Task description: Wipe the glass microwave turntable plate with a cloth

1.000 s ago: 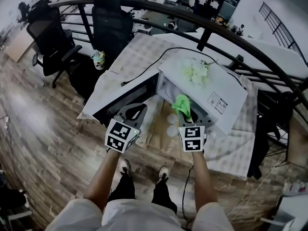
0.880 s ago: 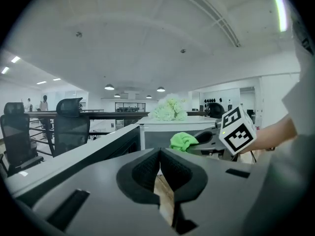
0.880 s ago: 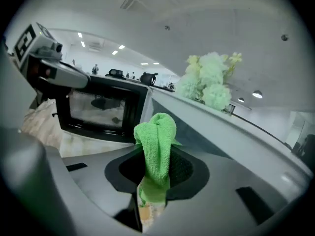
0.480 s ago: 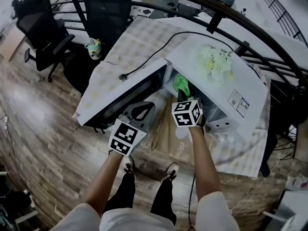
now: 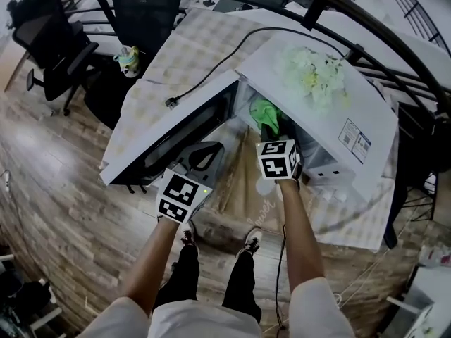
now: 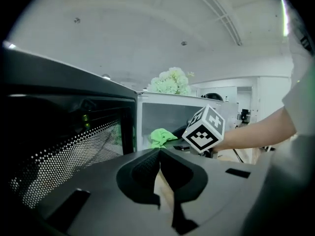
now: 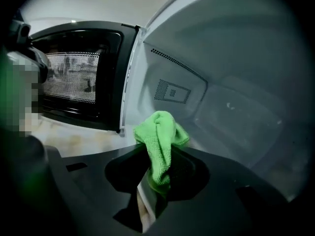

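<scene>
The cloth (image 7: 160,146) is bright green microfibre, bunched into a crumpled wad; it is pinched between the fingers of the right gripper (image 7: 156,183); its loose end pokes forward inside the open microwave (image 7: 206,73) cavity.

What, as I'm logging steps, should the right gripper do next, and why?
Probably ease the right gripper deeper and lower into the microwave: it is shut on the cloth just inside the open cavity, and the cloth seems to touch nothing yet.
</scene>
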`<state>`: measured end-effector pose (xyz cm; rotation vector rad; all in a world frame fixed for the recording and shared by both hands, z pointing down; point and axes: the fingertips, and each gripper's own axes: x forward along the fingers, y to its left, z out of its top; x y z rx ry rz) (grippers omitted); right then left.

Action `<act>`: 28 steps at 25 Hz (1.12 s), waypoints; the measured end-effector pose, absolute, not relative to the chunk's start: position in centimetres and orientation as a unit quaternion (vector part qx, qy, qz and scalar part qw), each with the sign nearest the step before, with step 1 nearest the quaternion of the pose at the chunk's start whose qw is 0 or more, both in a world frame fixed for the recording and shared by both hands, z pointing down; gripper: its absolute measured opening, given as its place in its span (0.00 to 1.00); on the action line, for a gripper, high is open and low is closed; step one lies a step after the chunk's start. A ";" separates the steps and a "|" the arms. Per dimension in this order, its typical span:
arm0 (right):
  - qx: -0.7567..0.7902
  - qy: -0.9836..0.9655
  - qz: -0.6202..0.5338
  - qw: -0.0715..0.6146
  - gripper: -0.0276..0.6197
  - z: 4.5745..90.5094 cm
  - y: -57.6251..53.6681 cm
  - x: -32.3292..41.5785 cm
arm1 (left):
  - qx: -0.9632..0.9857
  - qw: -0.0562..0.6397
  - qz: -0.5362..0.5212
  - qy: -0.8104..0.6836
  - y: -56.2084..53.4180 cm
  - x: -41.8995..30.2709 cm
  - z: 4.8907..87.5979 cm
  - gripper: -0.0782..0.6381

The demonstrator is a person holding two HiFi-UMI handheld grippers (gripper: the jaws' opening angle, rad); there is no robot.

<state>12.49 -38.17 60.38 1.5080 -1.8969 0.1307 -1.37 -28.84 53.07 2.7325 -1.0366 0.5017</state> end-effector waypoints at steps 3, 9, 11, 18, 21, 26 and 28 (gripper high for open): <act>0.592 -0.723 0.069 0.349 0.21 60.6 -36.5 13.9 | 0.919 0.092 0.168 -0.345 -28.7 -0.7 53.2 0.13; 0.620 -0.698 0.103 0.343 0.21 60.7 -33.6 17.1 | 0.921 0.099 0.170 -0.336 -28.1 0.5 53.6 0.13; 0.625 -0.692 0.108 0.345 0.21 60.7 -32.9 17.7 | 0.921 0.100 0.174 -0.335 -28.0 0.8 53.5 0.13; 0.633 -0.681 0.128 0.345 0.21 60.1 -30.6 17.7 | 0.921 0.096 0.175 -0.334 -27.7 0.5 51.7 0.13; 0.637 -0.697 0.101 0.313 0.21 58.4 -31.9 16.7 | 0.920 0.093 0.167 -0.343 -28.2 -0.2 51.1 0.13; 0.624 -0.716 -0.004 0.312 0.21 56.5 -37.3 14.2 | 0.920 0.083 0.171 -0.343 -28.7 -0.2 51.3 0.13; 0.623 -0.702 -0.035 0.342 0.21 57.1 -39.6 14.1 | 0.922 0.083 0.172 -0.336 -28.4 0.3 51.7 0.13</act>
